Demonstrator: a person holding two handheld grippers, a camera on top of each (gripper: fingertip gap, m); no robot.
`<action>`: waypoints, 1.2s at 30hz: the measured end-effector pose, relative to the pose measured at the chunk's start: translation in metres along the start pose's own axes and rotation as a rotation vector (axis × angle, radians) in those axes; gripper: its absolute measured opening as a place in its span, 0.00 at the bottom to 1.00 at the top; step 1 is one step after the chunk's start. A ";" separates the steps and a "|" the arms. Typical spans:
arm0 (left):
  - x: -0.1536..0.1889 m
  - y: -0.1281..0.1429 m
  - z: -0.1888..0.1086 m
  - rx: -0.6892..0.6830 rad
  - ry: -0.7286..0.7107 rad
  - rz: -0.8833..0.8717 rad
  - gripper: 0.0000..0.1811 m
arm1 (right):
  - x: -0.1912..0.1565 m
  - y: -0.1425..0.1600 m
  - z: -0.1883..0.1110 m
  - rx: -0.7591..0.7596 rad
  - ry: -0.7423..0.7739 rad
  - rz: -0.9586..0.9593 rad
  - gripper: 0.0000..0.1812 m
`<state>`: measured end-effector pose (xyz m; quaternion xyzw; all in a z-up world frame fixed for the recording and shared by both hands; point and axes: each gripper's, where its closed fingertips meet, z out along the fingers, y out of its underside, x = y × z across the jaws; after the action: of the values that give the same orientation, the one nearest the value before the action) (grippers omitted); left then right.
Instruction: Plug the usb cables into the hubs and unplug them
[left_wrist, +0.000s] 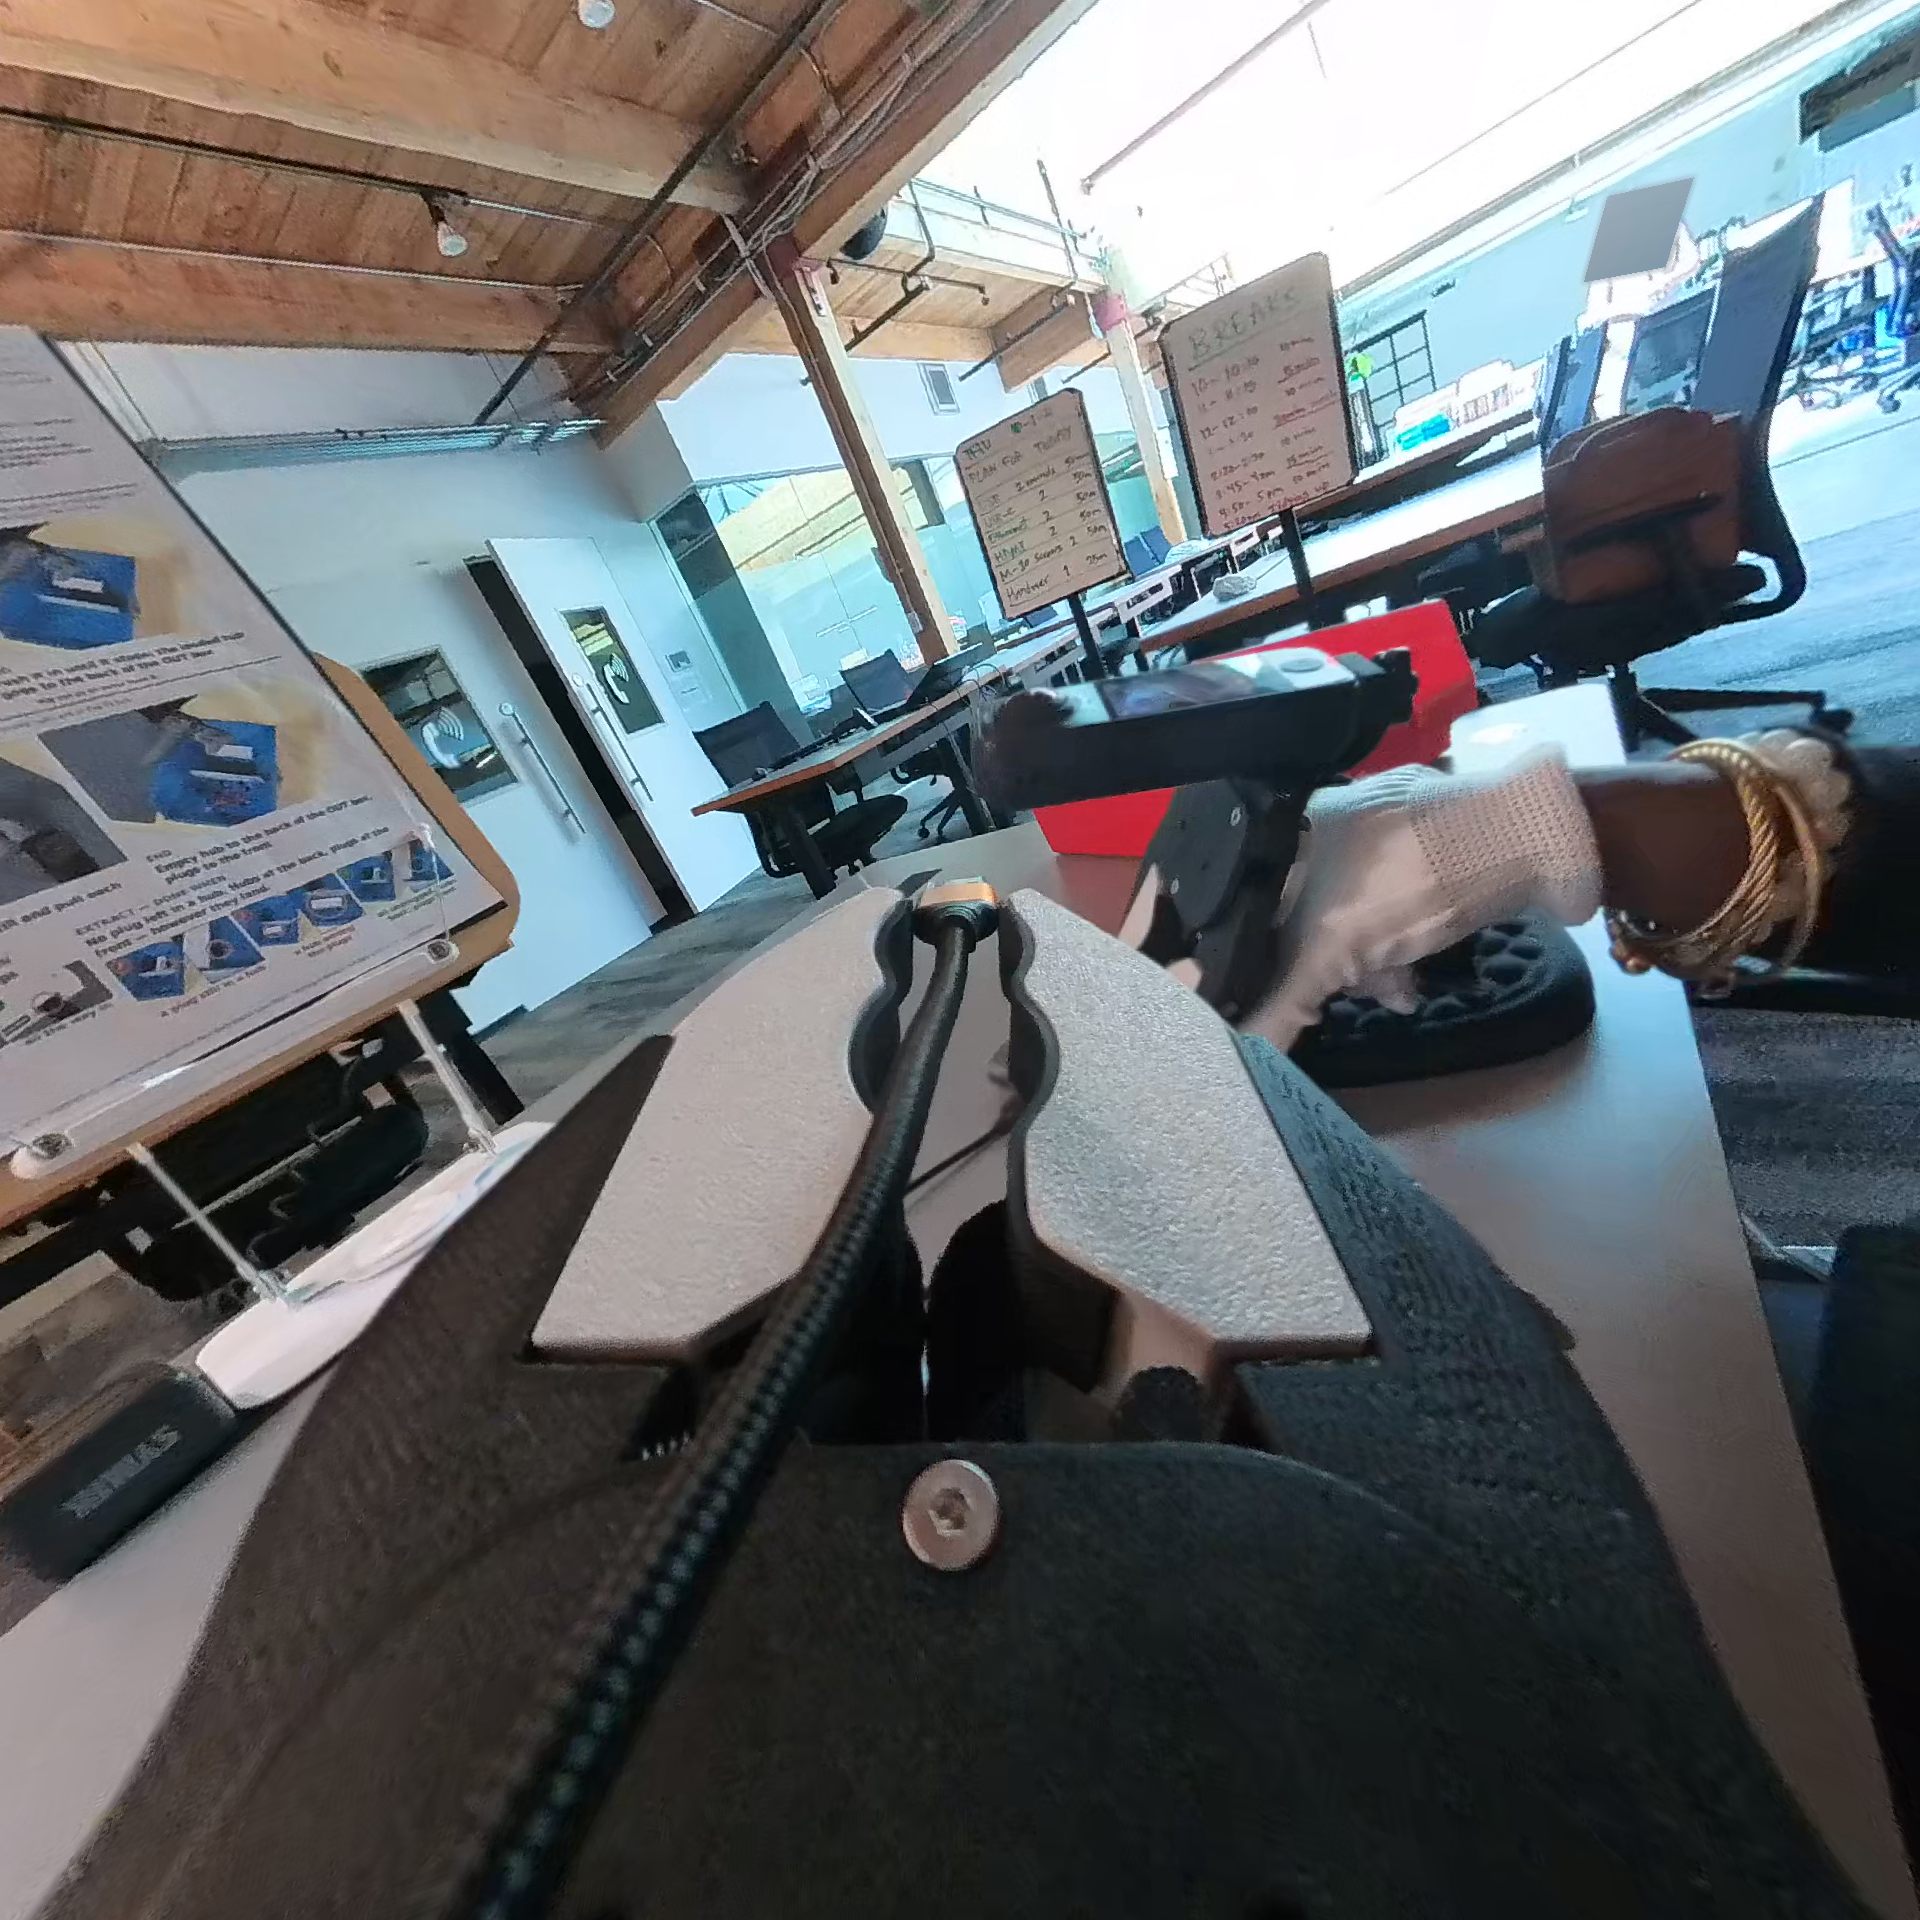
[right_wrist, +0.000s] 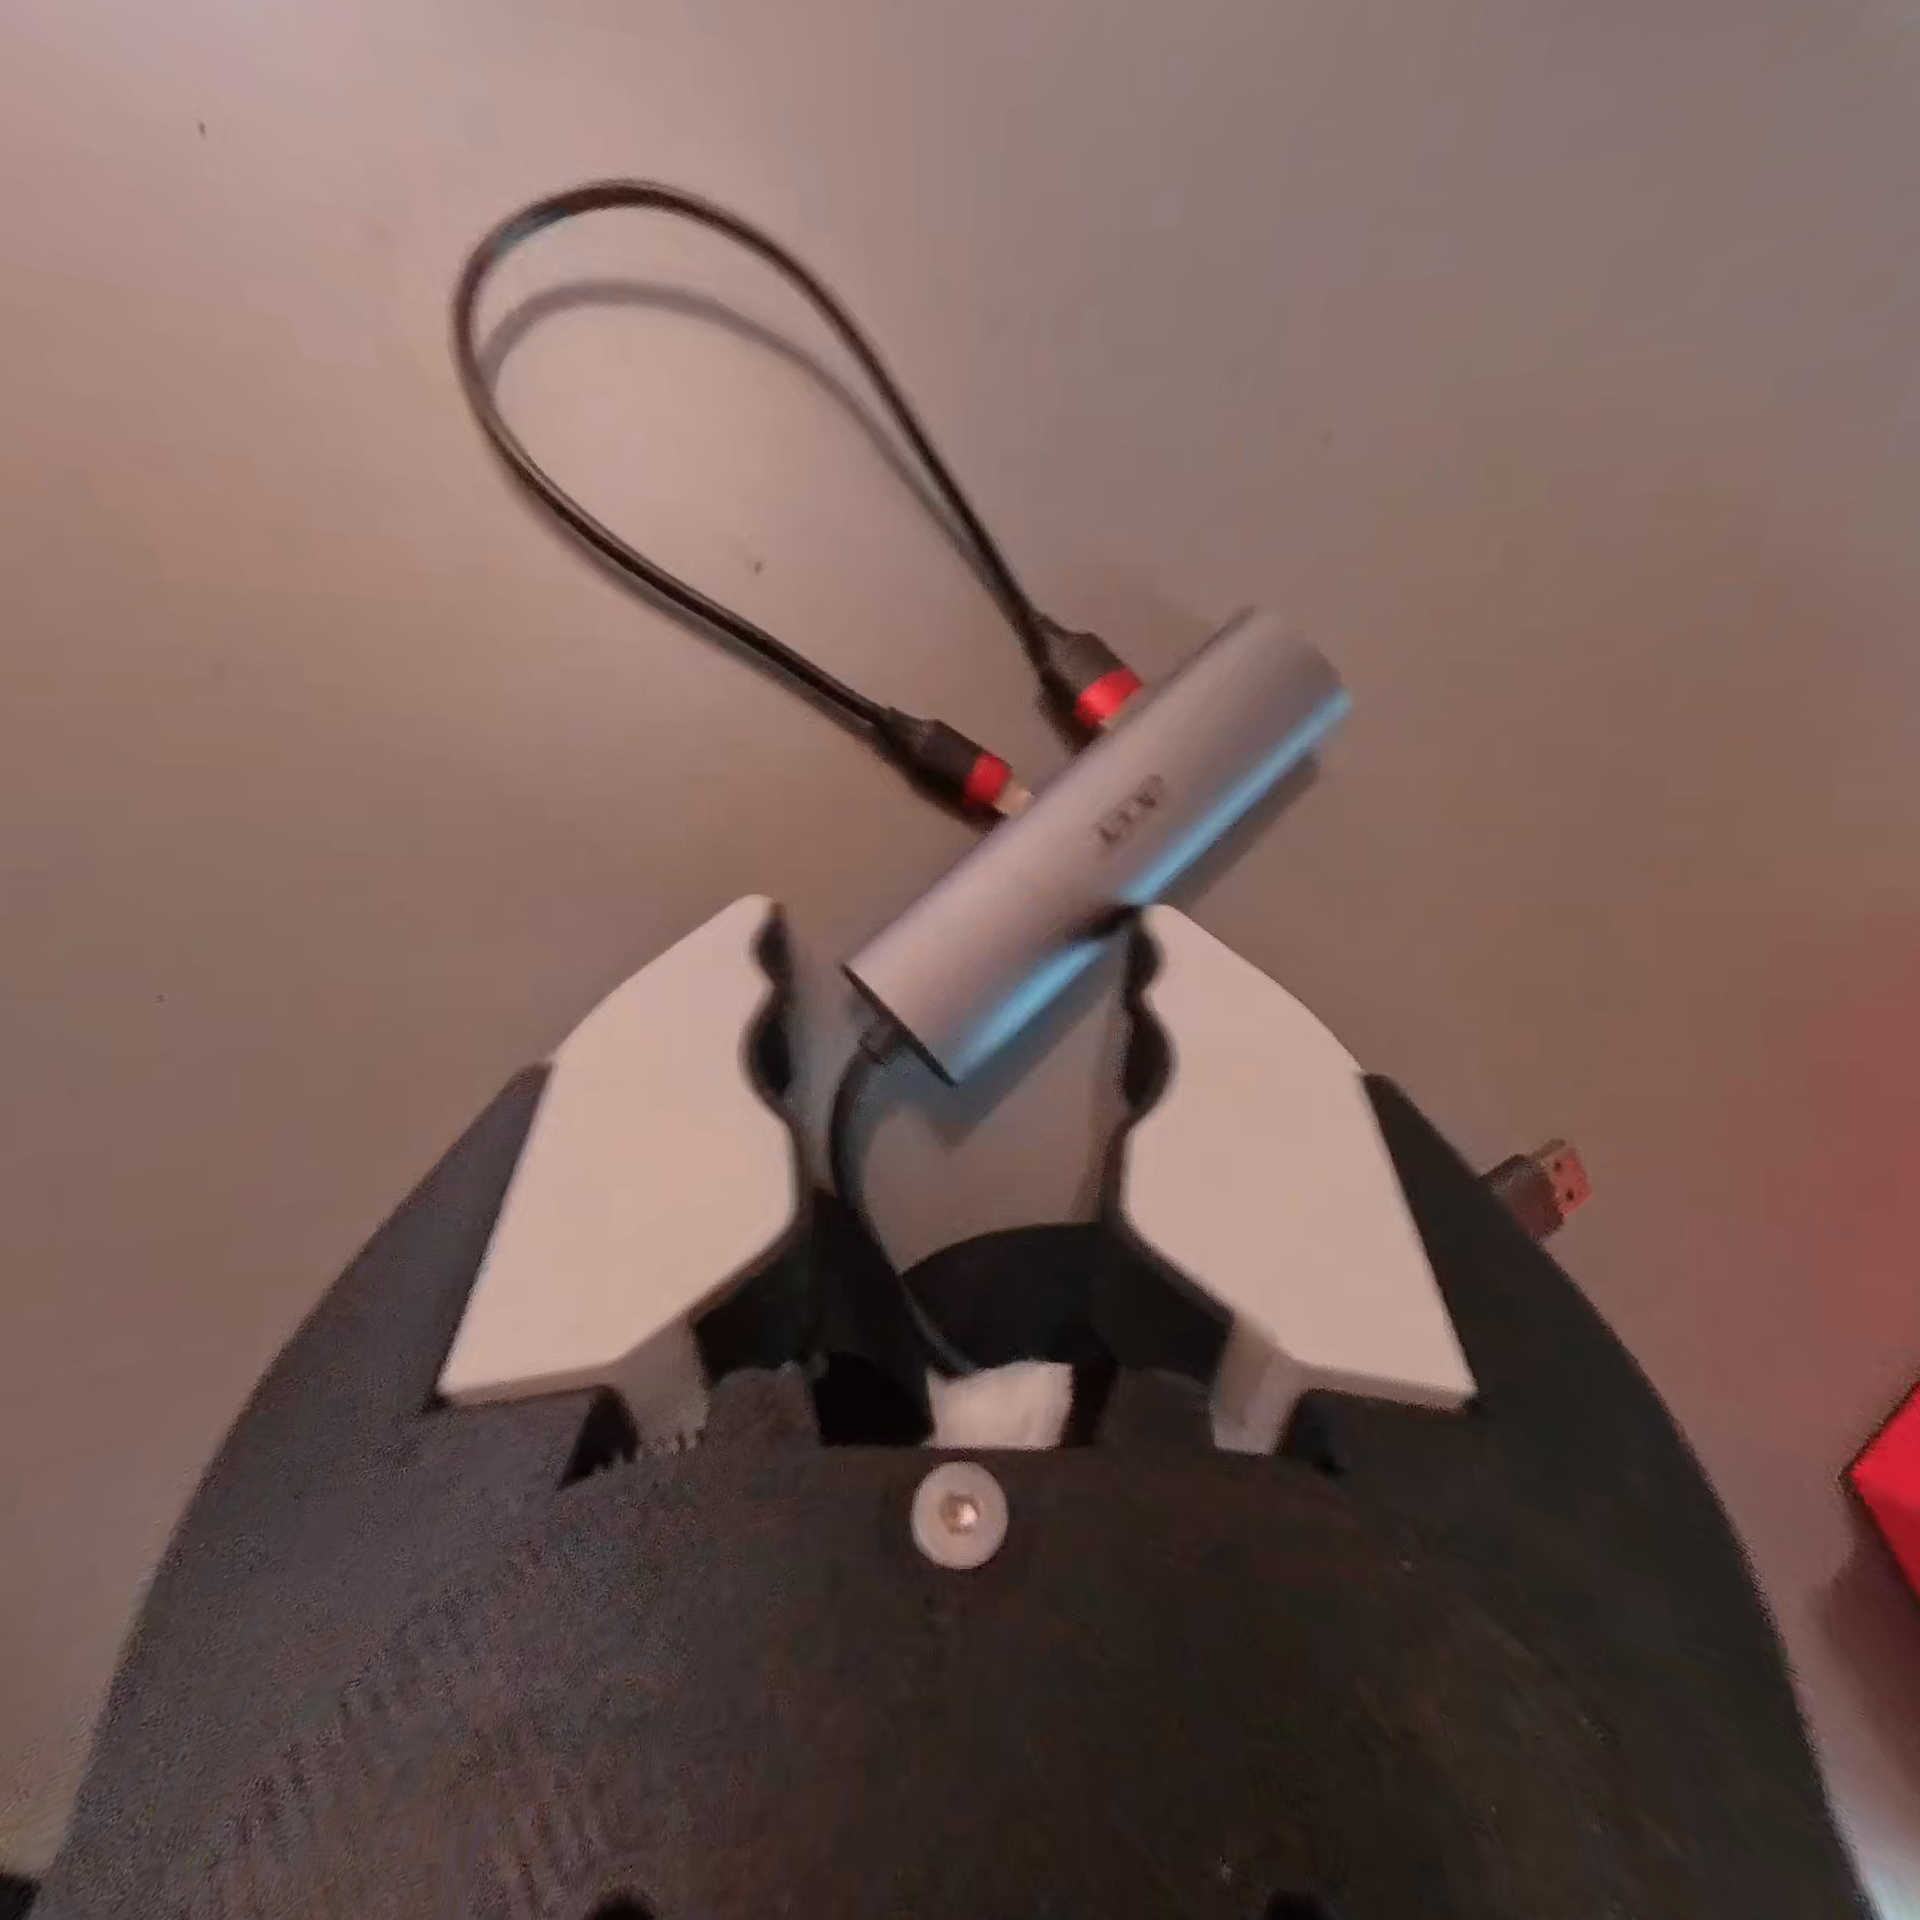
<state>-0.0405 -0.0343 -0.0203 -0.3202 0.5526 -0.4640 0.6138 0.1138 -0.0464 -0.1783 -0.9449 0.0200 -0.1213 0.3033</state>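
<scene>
Holding a braided cable (left_wrist: 831, 1299) by its orange-collared plug (left_wrist: 954, 896), the left tongs (left_wrist: 951, 914) are closed on it, the plug tip poking out just past the fingertips and the cord trailing back between the pads. These tongs are lifted and aimed off across the room, away from the hub.

Landmark: the grey hub (right_wrist: 1101, 831), lying slantwise on the bench (right_wrist: 312, 623). The right tongs (right_wrist: 961, 920) stand spread wide around the hub's near end, fingers not pressing it as far as I can tell; the right fingertip sits at the hub's lower edge. The hub's own lead (right_wrist: 862, 1164) curls back under the tongs. On the hub's far side a looped black cable (right_wrist: 582, 488) has both red-collared plugs (right_wrist: 1103, 698) at the hub; whether either is seated I cannot tell. A further red-tipped connector (right_wrist: 1548, 1195) lies to the hub's right.

Step, as judged: bracing the hub before an insertion. Next move likely calls for closing the right tongs on the hub, then swinging the left plug round to a free port, squared to it.
</scene>
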 end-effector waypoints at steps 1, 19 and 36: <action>-0.001 0.000 -0.001 0.003 -0.003 -0.007 0.08 | 0.000 0.000 0.000 0.002 -0.011 -0.012 0.26; 0.014 0.003 0.003 0.001 0.077 -0.004 0.08 | 0.035 0.068 -0.078 0.144 -0.320 -0.112 0.19; -0.005 -0.039 -0.025 0.372 0.194 -0.410 0.08 | 0.035 0.069 -0.075 0.170 -0.306 -0.097 0.19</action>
<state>-0.0735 -0.0405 0.0126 -0.2612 0.4377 -0.7004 0.4997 0.1317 -0.1492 -0.1514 -0.9231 -0.0822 0.0081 0.3755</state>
